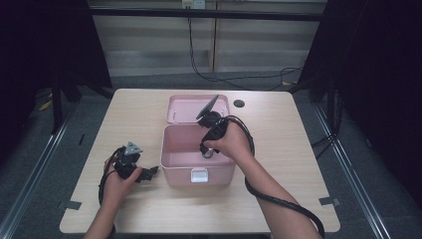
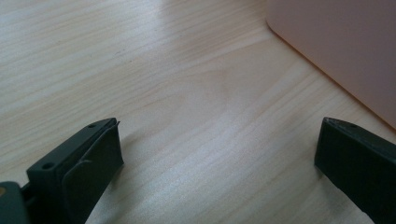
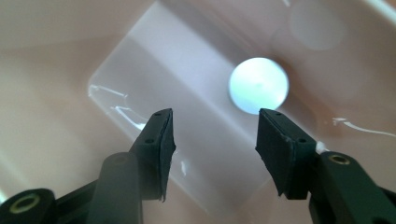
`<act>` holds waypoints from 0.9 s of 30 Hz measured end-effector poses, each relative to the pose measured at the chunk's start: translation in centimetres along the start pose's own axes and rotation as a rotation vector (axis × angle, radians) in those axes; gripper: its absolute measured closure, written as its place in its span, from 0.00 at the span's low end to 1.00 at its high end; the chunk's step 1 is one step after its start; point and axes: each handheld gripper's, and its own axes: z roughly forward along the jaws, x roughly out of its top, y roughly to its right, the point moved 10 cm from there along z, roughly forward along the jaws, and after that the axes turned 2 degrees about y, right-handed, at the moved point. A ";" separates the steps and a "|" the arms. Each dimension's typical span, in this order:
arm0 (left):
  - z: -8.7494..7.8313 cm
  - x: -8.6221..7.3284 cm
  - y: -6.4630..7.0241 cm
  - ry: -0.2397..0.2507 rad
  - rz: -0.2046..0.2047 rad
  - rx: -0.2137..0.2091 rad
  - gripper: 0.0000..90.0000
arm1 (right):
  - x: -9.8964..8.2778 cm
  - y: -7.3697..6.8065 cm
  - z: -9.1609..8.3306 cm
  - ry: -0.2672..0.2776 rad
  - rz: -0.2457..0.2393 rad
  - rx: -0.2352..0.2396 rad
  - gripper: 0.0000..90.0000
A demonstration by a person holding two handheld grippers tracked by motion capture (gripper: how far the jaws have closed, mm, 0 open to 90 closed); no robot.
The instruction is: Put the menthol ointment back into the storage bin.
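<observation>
Small round white disc (image 3: pixel 258 85) lying flat on the floor of the pink plastic box (image 1: pixel 171 164), up and a little right of the right gripper (image 3: pixel 215 140) in the right gripper view; apart from the black pads (image 3: pixel 164 140), just past the tips; no long side to line up with, round all over; jaws of this gripper part open and holding nothing.

Seen from the high view, right gripper (image 1: pixel 208 151) dipped inside the open box near the middle of the frame, by far the nearer one; pink box walls close around it, likely in the way of a wide swing; pink lid (image 1: pixel 184 107) lying flat just behind the box.

Left gripper (image 1: pixel 144 174) resting low at the left, just beside the box wall (image 2: pixel 345 46), over the pale wooden table (image 2: pixel 163 70); jaws wide apart and bare.
</observation>
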 end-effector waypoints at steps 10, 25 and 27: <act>0.0 0.0 0.0 0.000 0.000 0.000 0.00 | -0.2 -1.5 -0.7 0.011 -0.068 0.032 0.65; 0.0 0.0 0.0 0.001 0.001 0.000 0.00 | -0.7 -1.7 -2.6 0.052 -0.141 0.069 0.88; 0.0 0.0 0.0 0.001 0.000 0.000 0.00 | -0.9 -1.8 -2.8 0.054 -0.143 0.075 0.90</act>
